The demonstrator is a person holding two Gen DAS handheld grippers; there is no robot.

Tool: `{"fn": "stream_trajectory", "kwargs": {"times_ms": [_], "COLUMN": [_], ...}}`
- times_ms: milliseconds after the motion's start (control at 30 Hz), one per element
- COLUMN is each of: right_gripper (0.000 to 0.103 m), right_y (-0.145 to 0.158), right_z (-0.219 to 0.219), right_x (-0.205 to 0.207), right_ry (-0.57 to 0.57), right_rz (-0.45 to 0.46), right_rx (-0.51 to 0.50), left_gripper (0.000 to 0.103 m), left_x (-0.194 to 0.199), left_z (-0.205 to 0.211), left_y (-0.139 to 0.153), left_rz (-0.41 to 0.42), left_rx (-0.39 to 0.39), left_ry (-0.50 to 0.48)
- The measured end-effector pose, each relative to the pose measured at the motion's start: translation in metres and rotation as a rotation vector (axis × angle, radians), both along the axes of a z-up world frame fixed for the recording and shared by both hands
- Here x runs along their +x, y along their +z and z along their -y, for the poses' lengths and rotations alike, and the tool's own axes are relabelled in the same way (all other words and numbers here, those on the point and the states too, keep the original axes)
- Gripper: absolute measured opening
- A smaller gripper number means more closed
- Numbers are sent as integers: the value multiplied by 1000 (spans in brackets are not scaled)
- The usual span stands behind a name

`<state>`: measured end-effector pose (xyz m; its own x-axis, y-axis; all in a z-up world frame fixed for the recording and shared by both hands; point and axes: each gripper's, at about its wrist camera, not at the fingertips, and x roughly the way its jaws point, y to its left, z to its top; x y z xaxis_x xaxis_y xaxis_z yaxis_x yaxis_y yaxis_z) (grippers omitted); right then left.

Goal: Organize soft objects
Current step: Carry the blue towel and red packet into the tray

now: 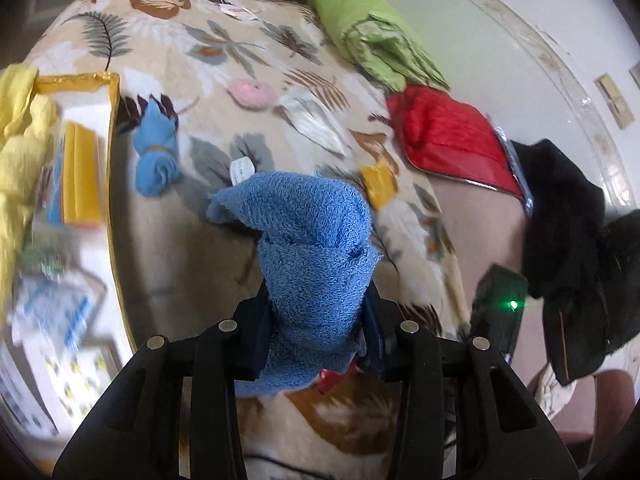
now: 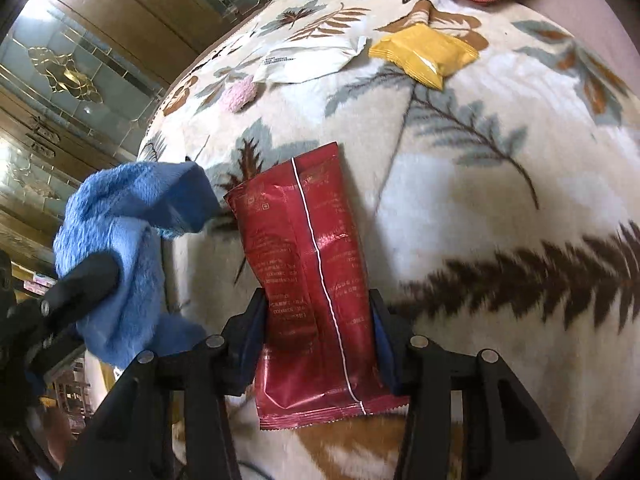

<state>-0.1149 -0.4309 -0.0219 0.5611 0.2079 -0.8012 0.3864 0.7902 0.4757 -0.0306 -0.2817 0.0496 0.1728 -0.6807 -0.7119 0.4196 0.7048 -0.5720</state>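
Observation:
My left gripper [image 1: 316, 312] is shut on a blue terry towel [image 1: 312, 248] and holds it above the leaf-patterned blanket [image 1: 192, 264]. The towel also shows in the right wrist view [image 2: 120, 240] at the left, with the left gripper's finger against it. My right gripper [image 2: 320, 320] is shut on a dark red foil packet [image 2: 308, 280], held above the blanket [image 2: 480, 208]. A rolled light-blue cloth [image 1: 154, 152] and a pink fluffy pad [image 1: 250, 92] lie on the blanket farther off.
A yellow-rimmed box [image 1: 80, 80] with packets and a yellow cloth [image 1: 20, 152] is at the left. A green bundle [image 1: 372, 36], a red pouch [image 1: 448, 140] and black fabric [image 1: 560, 220] lie at the right. A yellow packet [image 2: 424, 56] and a white packet [image 2: 308, 60] lie on the blanket.

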Motion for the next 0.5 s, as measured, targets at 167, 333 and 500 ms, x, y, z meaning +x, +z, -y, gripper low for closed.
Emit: {"fn": "stream_trajectory", "kwargs": {"times_ms": [167, 333, 500], "right_gripper": [45, 44, 44], "right_y": [7, 22, 42], "right_z": [-4, -13, -31], "right_x": [-15, -23, -22], "right_ry": [-6, -21, 25], "right_rz": [14, 63, 118], "right_rx": [17, 21, 34], "left_gripper": [38, 38, 38], "left_x": [-21, -32, -31], "left_z": [-29, -75, -118], "left_y": [19, 41, 50], "left_rz": [4, 45, 63], "left_rx": [-51, -72, -58], "left_ry": [14, 74, 156]}}
